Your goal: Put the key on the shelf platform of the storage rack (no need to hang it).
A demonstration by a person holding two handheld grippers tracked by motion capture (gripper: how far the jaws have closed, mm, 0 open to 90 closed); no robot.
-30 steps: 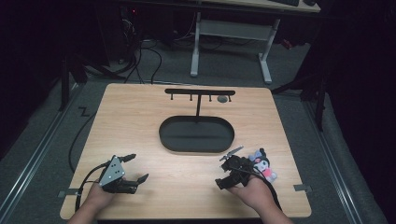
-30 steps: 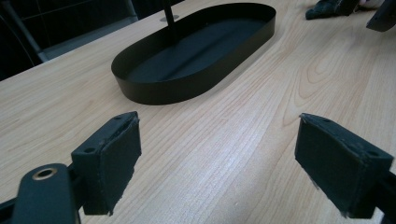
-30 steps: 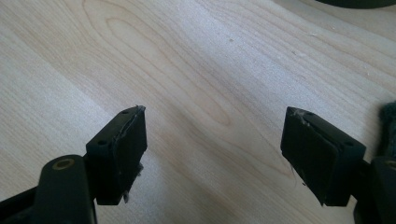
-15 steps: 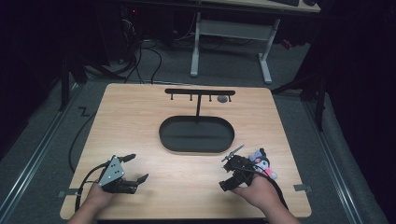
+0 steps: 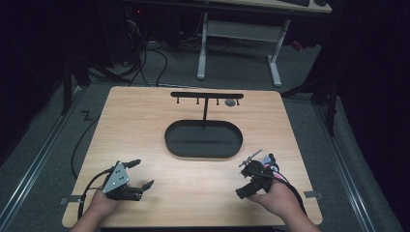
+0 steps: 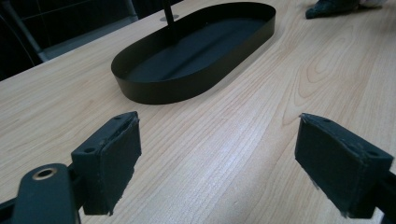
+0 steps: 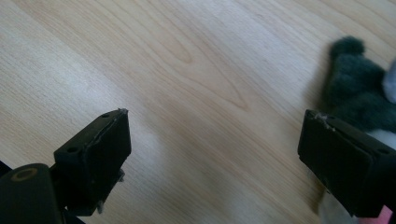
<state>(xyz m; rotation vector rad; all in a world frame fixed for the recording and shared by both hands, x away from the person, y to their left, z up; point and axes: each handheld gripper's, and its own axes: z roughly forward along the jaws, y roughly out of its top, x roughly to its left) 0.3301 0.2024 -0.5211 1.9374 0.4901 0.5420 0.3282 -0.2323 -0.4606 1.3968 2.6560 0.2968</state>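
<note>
A small plush toy, dark grey with white and pink parts, lies on the wooden table near its right front. My right gripper sits just left of the toy. In the right gripper view its jaws have just been opening and stand wide over bare wood, with nothing between them; the plush toy lies beside the right-hand jaw, partly behind it. My left gripper rests open near the front left. Its jaws hold nothing and face the black oval tray.
The black oval tray sits mid-table. Behind it stands a black T-shaped rack with several hooks, and a small grey object hangs near its right end. Desk legs and cables lie on the floor beyond the far edge.
The right gripper's jaws have spread wider and the hand has shifted slightly beside the plush toy. The left gripper has stayed put.
</note>
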